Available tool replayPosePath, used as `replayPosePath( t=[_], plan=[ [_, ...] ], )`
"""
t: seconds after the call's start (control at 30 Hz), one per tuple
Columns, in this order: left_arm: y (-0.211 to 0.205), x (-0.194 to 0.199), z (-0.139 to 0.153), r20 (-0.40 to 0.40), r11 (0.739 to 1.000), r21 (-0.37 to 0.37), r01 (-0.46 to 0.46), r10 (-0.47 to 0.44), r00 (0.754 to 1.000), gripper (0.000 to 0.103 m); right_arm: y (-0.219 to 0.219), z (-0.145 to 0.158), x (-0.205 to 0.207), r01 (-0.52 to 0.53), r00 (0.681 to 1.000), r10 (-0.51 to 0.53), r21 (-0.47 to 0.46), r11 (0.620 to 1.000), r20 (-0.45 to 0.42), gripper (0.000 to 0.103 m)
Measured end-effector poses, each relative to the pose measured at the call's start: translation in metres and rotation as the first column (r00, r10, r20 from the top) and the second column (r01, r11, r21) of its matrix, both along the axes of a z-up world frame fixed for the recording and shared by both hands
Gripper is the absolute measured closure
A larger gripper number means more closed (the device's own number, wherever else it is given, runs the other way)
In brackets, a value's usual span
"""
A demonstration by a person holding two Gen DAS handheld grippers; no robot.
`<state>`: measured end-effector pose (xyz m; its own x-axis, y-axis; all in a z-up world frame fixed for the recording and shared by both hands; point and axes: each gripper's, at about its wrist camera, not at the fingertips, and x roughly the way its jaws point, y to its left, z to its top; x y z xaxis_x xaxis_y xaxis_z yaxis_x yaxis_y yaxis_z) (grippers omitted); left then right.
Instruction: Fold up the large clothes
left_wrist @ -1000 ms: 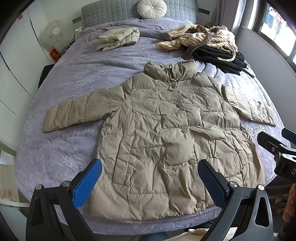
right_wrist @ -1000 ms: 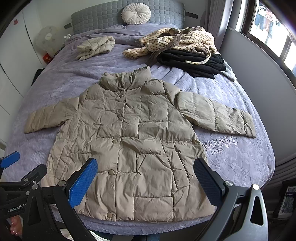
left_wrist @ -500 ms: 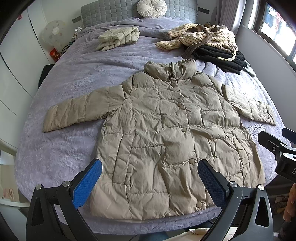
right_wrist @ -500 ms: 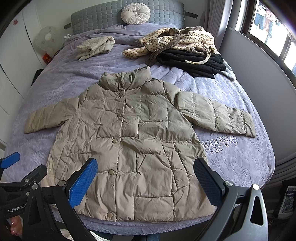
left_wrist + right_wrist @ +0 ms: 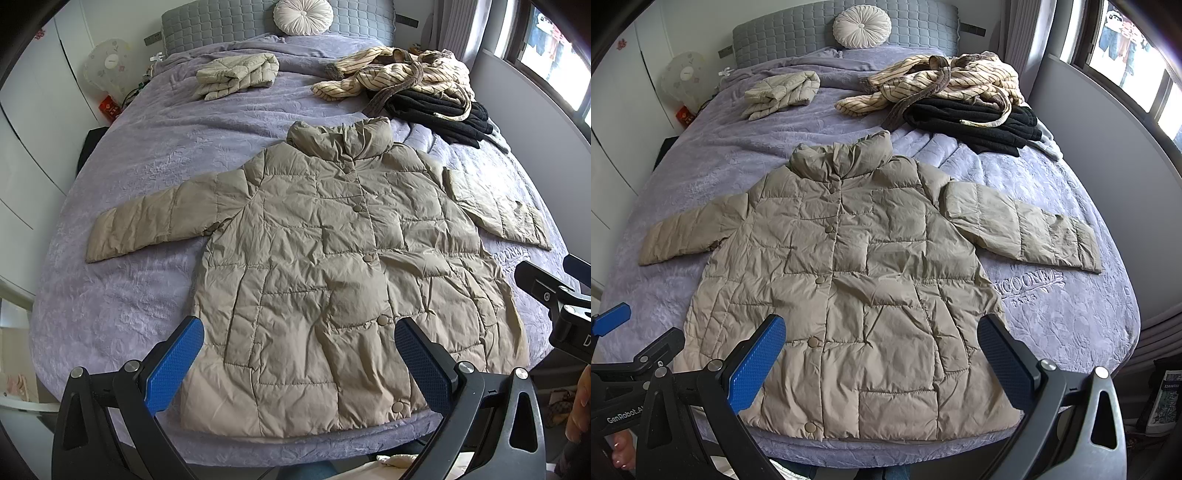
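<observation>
Left gripper (image 5: 297,354) hovered, jaws spread, over coat (image 5: 332,266) hem at 6 o'clock. Lay flat, buttoned, mid-bed (image 5: 140,155), sleeves out at 9 and 3. Right gripper (image 5: 882,354) likewise spread, empty. Likely trouble: slick puffy fabric slipping from a shallow pinch, springing unfolded.

One spread jacket (image 5: 325,254), one folded jacket (image 5: 236,74), one round cushion (image 5: 303,16), one fan (image 5: 107,62).
</observation>
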<state>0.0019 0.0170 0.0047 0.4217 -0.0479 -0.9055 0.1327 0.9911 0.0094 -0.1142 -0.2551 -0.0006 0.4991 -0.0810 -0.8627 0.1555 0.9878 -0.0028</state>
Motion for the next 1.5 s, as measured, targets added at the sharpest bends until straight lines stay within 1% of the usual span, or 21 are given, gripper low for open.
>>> replayPosePath(
  t=[0.67, 0.93, 1.1, 1.2, 1.37, 1.5],
  plan=[
    [0.001, -0.001, 0.000, -0.002, 1.000, -0.003, -0.001, 0.001, 1.000, 0.000, 0.004, -0.001, 0.002, -0.006, 1.000, 0.006, 0.001, 1.000, -0.010, 0.000],
    [0.005, -0.004, 0.000, -0.010, 1.000, -0.006, -0.015, 0.015, 1.000, 0.000, 0.011, -0.009, 0.004, -0.011, 1.000, 0.011, 0.011, 1.000, -0.024, 0.000],
    [0.020, 0.002, -0.006, -0.024, 0.999, -0.034, -0.026, 0.026, 0.999, 0.000, 0.010, -0.008, 0.007, -0.003, 1.000, 0.003, 0.052, 0.999, 0.004, 0.000],
    [0.028, 0.004, -0.006, -0.025, 0.998, -0.031, -0.047, 0.047, 0.999, 0.000, 0.015, -0.009, 0.011, -0.013, 1.000, 0.014, 0.073, 0.997, -0.007, 0.000],
    [0.053, 0.009, -0.010, -0.040, 0.994, -0.075, -0.077, 0.074, 0.996, 0.000, 0.032, -0.016, 0.022, -0.056, 0.998, 0.061, 0.128, 0.990, -0.033, 0.000],
    [0.080, 0.019, -0.016, -0.053, 0.990, -0.095, -0.104, 0.100, 0.994, 0.000, 0.057, -0.024, 0.035, -0.123, 0.991, 0.131, 0.167, 0.978, -0.034, 0.000]
  ],
)
